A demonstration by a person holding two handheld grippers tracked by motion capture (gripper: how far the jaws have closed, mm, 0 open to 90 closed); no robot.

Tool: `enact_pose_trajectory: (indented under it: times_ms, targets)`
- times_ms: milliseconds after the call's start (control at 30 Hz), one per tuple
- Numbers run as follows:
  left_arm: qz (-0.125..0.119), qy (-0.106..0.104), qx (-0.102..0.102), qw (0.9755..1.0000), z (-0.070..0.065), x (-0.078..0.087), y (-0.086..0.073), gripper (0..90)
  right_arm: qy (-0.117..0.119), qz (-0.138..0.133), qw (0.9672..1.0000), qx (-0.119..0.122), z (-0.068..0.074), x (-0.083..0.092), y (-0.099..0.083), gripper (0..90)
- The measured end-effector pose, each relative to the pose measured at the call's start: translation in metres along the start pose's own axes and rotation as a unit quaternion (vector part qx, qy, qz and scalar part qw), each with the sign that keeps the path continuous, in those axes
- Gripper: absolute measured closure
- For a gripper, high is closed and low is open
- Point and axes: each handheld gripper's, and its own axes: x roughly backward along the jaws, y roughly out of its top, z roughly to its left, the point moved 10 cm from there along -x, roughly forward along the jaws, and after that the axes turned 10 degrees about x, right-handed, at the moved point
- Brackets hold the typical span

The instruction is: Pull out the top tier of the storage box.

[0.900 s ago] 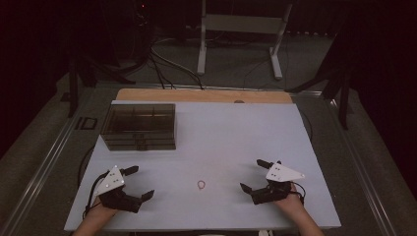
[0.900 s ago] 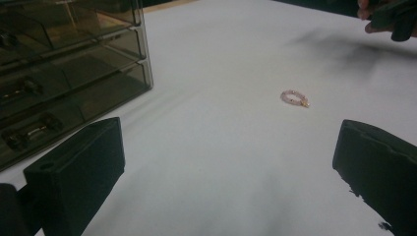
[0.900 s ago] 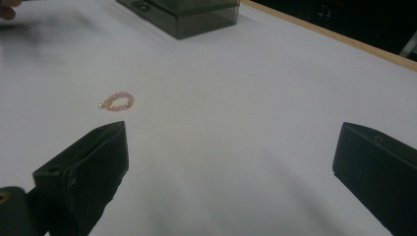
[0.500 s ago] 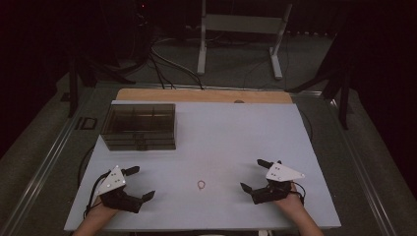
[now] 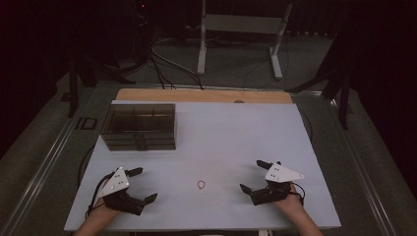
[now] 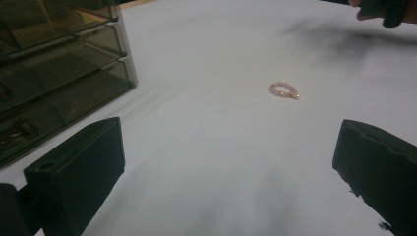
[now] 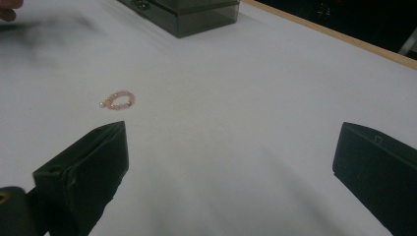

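Between the earlier pictures and this moment almost nothing has changed: both grippers stay low at the near edge of the white table [image 5: 295, 128], and the small pink bead bracelet [image 5: 201, 185] lies at the same place between them. This suggests that the work has not really begun; the person seems to be waiting or getting ready to reach.

The left gripper [image 5: 139, 185] has its jaws spread as wide as they go and nothing is between them. The right gripper [image 5: 254, 176] is the same, wide apart and empty. Each one points inward, toward the middle of the table.

The bracelet rests flat on the bare table, near the front edge, about halfway between the two grippers and apart from both. In the left gripper view the bracelet [image 6: 283, 90] is ahead and a little to the right; in the right gripper view it [image 7: 117, 100] lies ahead and to the left, just beyond the left jaw.

Further back on the left stands a smoky transparent drawer organizer [image 5: 139, 126], with its drawers apparently closed. It is well apart from the bracelet. Nothing lies between either gripper and the bracelet, so the way is free. The bracelet is thin and lies flat, so picking it up will probably need a careful, low pinch.
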Motion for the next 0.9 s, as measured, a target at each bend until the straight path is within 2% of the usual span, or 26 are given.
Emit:
enact_pose_trajectory:
  times_ms: [233, 400, 433, 533, 633, 733, 900]
  targets:
    - [0.005, -0.015, -0.010, 0.9998, -0.010, -0.004, 0.001, 0.0, 0.006, -0.003, 1.0000, 0.007, 0.004, 0.000, 0.002, 0.7]
    - [0.007, -0.019, -0.014, 0.9997, -0.013, -0.006, 0.003, 0.0, 0.006, -0.006, 1.0000, 0.004, 0.004, 0.001, 0.003, 0.7]
    - [0.008, -0.019, -0.020, 0.9996, -0.014, -0.006, 0.004, 0.0, 0.006, -0.006, 1.0000, 0.003, 0.004, 0.001, 0.003, 0.7]
    - [0.007, -0.028, -0.015, 0.9995, -0.017, -0.005, 0.007, 0.0, 0.005, -0.007, 0.9999, 0.006, 0.005, 0.001, 0.004, 0.7]
    - [0.017, -0.035, -0.026, 0.9989, -0.022, -0.005, 0.008, 0.0, 0.000, -0.015, 0.9999, 0.006, 0.005, 0.003, 0.008, 0.7]
    - [0.022, -0.034, -0.037, 0.9985, -0.022, -0.005, 0.010, 0.0, 0.001, -0.020, 0.9998, 0.003, 0.005, 0.003, 0.009, 0.7]
    - [0.023, -0.029, -0.044, 0.9984, -0.020, -0.003, 0.015, 0.0, 0.004, -0.019, 0.9998, 0.003, 0.007, 0.003, 0.010, 0.7]
